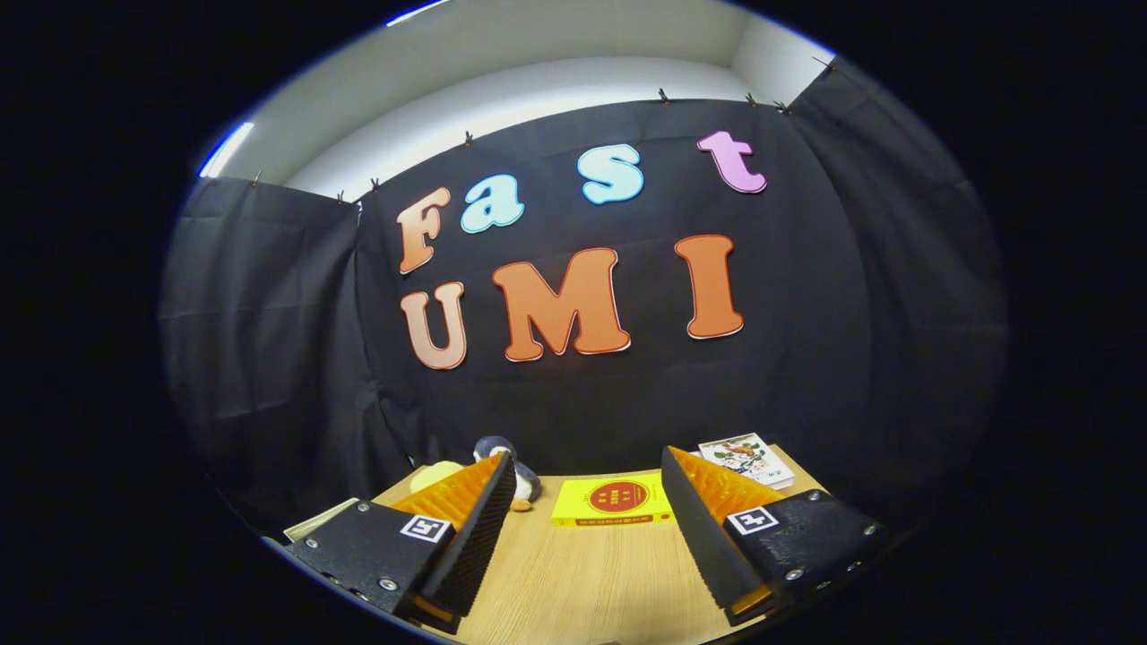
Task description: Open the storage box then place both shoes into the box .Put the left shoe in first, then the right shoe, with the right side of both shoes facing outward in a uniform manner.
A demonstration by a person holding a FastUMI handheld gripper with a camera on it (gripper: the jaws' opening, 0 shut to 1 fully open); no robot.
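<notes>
Hand-held gripper fingers apart, empty; yellow book beyond, title unreadable.

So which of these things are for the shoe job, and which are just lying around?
For the job:
- gripper, jaws open with nothing between them, above the wooden table

Just lying about:
- yellow book, beyond the jaws
- plush penguin, behind the left finger
- white illustrated booklet, behind the right finger
</notes>
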